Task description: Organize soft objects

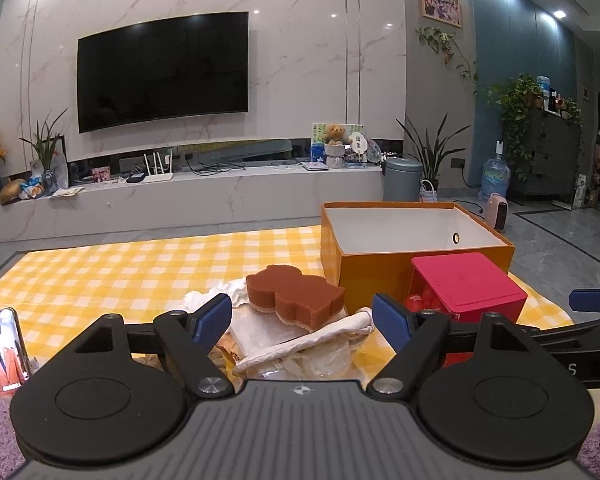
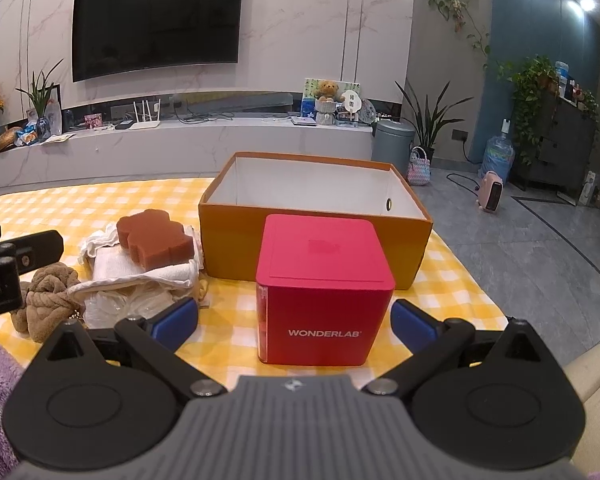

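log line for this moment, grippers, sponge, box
left gripper: open, empty | right gripper: open, empty | brown sponge: atop cloth pile | orange box: open | red cube: before box

A sponge (image 2: 154,238) is lying on a heap of cloths (image 2: 140,276), left of an open box (image 2: 312,236). A cube box (image 2: 324,288) is sitting just before the open box, all resting on a checked cloth (image 2: 80,204)
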`<action>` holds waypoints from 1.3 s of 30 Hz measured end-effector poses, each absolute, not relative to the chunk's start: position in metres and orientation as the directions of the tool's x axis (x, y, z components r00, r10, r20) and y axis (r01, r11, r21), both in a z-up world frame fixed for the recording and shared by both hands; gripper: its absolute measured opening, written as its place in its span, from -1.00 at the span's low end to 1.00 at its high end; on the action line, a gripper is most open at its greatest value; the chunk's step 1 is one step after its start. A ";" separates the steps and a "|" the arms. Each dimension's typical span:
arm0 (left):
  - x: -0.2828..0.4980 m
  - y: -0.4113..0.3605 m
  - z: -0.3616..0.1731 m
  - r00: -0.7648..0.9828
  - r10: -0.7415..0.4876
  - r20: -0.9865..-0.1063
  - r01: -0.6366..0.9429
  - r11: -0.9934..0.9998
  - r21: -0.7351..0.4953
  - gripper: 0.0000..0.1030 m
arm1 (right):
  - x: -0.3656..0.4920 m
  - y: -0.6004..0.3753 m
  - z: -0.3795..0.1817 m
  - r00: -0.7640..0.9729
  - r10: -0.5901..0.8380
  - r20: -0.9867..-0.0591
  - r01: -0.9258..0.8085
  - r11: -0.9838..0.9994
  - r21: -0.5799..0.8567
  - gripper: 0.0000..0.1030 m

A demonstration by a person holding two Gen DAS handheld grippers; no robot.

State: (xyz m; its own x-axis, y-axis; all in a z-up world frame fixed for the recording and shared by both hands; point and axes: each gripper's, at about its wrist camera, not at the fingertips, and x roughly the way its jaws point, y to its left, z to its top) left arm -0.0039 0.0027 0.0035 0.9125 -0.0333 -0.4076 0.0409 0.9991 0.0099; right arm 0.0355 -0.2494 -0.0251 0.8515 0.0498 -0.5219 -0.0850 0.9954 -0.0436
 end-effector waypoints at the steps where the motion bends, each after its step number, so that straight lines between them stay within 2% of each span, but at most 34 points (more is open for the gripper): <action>1: -0.003 0.003 0.004 0.912 -0.032 -0.409 0.038 0.999 0.007 0.82 | 0.036 -0.249 -0.025 0.851 0.050 -0.522 -0.085 0.995 -0.043 0.95; 39: -0.004 0.003 0.004 0.896 -0.048 -0.441 0.049 0.999 -0.009 0.78 | 0.038 -0.250 -0.029 0.844 0.047 -0.534 -0.081 0.996 -0.039 0.95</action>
State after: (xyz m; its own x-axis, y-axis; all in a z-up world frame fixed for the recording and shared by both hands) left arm -0.0041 0.0029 0.0037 0.8961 -0.0485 -0.4412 0.0494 0.9987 -0.0094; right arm 0.0381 -0.2497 -0.0286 0.8444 0.0473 -0.5336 -0.0806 0.9960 -0.0392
